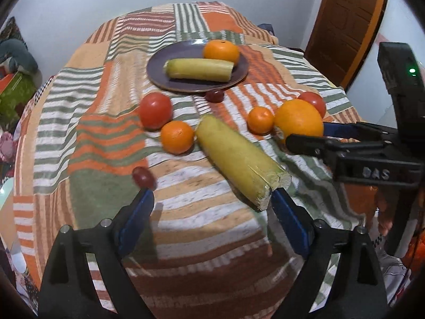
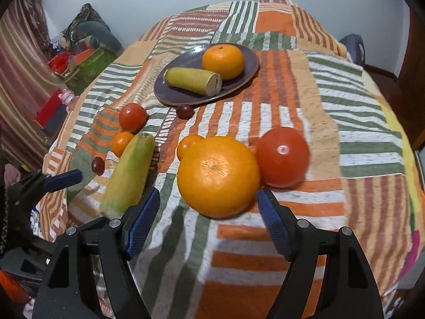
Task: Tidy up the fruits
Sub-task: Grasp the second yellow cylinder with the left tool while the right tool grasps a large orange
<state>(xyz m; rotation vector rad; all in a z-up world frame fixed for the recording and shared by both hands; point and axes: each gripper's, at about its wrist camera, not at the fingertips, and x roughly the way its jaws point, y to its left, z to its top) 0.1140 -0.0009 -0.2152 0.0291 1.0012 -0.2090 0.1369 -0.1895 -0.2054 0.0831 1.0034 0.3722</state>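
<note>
A purple plate [image 1: 159, 65] [image 2: 247, 53] holds an orange [image 1: 221, 51] [image 2: 223, 61] and a yellow banana piece [image 1: 199, 69] [image 2: 192, 80]. On the cloth lie a second banana piece [image 1: 239, 159] [image 2: 128, 172], a big orange [image 1: 298, 121] [image 2: 217, 176], two small oranges [image 1: 177, 137] [image 1: 260, 119], two tomatoes [image 1: 155, 109] [image 2: 283, 156] and two grapes [image 1: 143, 176] [image 1: 214, 95]. My left gripper [image 1: 212, 199] is open just before the near banana piece's cut end. My right gripper [image 2: 208, 199] is open, its fingers on either side of the big orange's near side.
The table is round and covered with a striped patchwork cloth [image 1: 186, 226]. Boxes and clutter [image 2: 79, 58] stand on the floor to the left. A wooden door [image 1: 345, 26] is at the back right. The right gripper also shows in the left wrist view [image 1: 308, 135].
</note>
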